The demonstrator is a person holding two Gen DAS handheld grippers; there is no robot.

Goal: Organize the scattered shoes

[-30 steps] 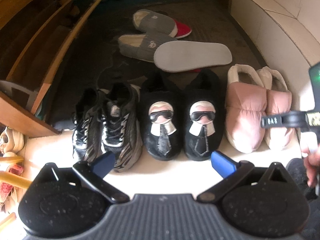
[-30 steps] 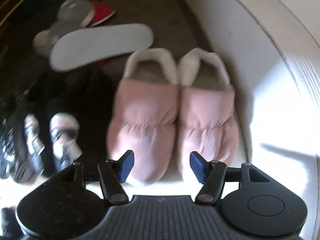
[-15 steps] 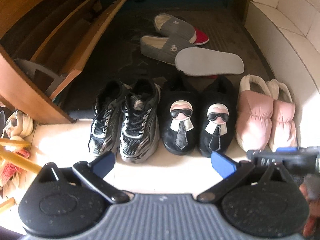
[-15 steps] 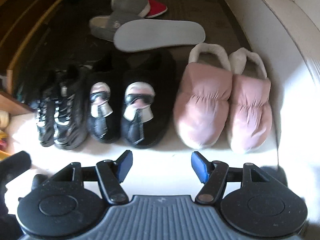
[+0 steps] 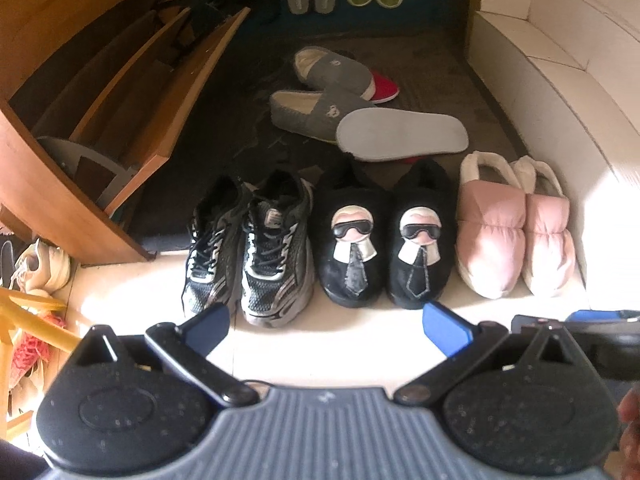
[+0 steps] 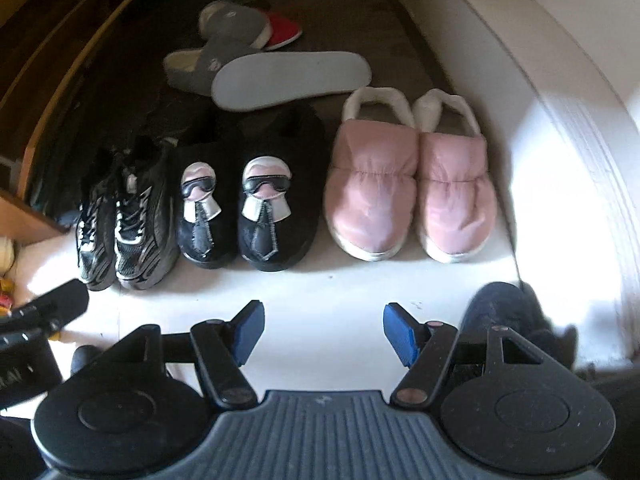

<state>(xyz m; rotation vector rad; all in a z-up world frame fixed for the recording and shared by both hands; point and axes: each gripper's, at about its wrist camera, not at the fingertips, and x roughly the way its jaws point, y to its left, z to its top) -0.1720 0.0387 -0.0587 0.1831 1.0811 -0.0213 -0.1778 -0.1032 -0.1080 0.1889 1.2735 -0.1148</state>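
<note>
Left wrist view: the left gripper (image 5: pixel 326 326) hangs released, jaws wide, empty. Just ahead sit black sneakers (image 5: pixel 250 246), black face slippers (image 5: pixel 382 238) and pink slippers (image 5: pixel 514 236) in a row; beyond, grey slippers (image 5: pixel 320 92) lie scattered, seemingly over something red. The right gripper (image 6: pixel 323 330) is likewise spread and empty.

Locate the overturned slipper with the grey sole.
In both wrist views the overturned slipper lies sole-up on the dark mat behind the black character slippers, overlapping a grey slipper to its left.
</note>
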